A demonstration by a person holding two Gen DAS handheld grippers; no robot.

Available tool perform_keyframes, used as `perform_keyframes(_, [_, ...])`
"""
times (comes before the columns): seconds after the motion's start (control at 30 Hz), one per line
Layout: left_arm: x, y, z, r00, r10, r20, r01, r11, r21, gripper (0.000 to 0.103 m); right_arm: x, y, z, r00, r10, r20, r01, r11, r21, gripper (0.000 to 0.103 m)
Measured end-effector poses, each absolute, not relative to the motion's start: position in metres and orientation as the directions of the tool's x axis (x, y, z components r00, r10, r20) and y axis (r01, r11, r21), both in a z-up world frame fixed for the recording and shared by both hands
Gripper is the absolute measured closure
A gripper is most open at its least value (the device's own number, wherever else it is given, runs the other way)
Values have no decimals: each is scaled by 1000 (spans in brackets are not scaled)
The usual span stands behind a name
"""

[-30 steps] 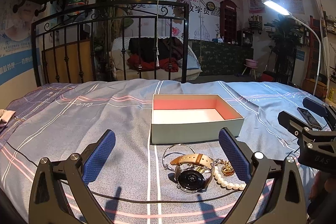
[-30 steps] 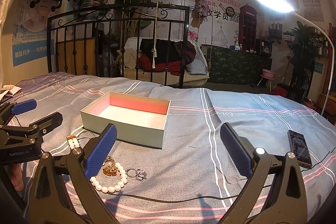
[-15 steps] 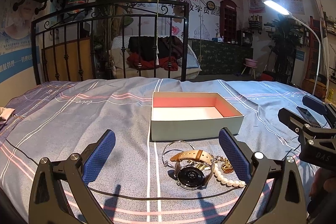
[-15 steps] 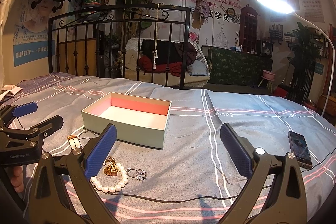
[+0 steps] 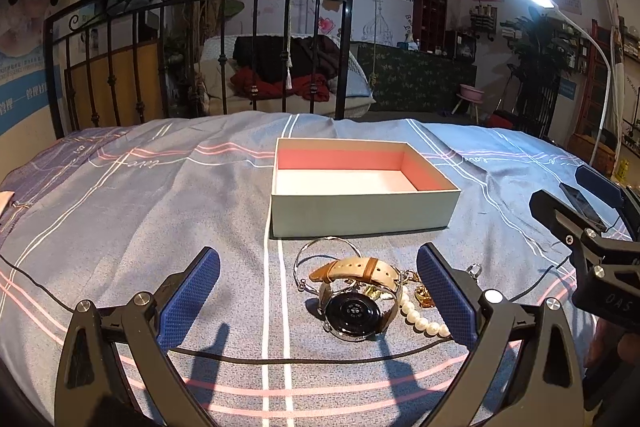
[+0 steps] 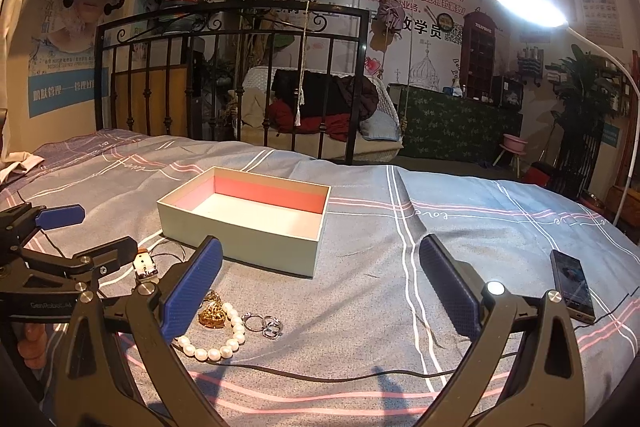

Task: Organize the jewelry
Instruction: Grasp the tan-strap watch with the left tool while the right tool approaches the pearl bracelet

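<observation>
An open pale-green box [image 5: 362, 203] with a pink and white inside stands empty on the bed; it also shows in the right wrist view [image 6: 244, 223]. In front of it lies a pile of jewelry: a watch with a tan strap [image 5: 354, 301], a silver bangle [image 5: 326, 255], a pearl bracelet [image 5: 420, 319] [image 6: 214, 345], a gold pendant [image 6: 212, 315] and silver rings [image 6: 264, 325]. My left gripper [image 5: 318, 297] is open, low over the bed, with the watch between its fingers. My right gripper [image 6: 320, 285] is open and empty, just right of the pile.
A black phone [image 6: 572, 285] lies on the bedspread at the right. A thin black cable [image 5: 280, 361] runs across the bed in front of the jewelry. A black iron bed frame [image 5: 200, 47] stands at the far edge. A lit floor lamp [image 6: 528, 7] is at the right.
The left gripper has moved slightly forward toward the jewelry and box; the watch now sits a little closer between its fingers. The right gripper has barely moved.
</observation>
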State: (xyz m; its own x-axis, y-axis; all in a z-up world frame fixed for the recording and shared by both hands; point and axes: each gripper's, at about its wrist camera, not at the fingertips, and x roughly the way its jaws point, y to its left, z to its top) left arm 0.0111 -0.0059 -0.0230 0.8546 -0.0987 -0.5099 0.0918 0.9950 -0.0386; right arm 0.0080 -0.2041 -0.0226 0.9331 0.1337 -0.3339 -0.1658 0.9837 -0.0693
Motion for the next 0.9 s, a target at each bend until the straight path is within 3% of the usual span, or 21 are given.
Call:
perform_keyframes(0.2, [29, -19, -31, 804, -107, -585, 97, 994, -48, 9, 18, -206, -32, 910, 102, -402, -151, 984, -92, 6])
perform_keyframes(0.37, [42, -24, -41, 748, -132, -650, 100, 991, -86, 36, 28, -205, -46, 870, 123, -477, -186, 979, -87, 6])
perform_keyframes(0.67, [43, -14, -48, 717, -180, -673, 91, 982, -166, 47, 41, -189, -70, 767, 206, -608, -273, 962, -19, 6])
perform_keyframes(0.9, [34, -6, -47, 733, -181, -655, 89, 981, -172, 51, 50, -172, -87, 691, 236, -683, -318, 948, 7, 26])
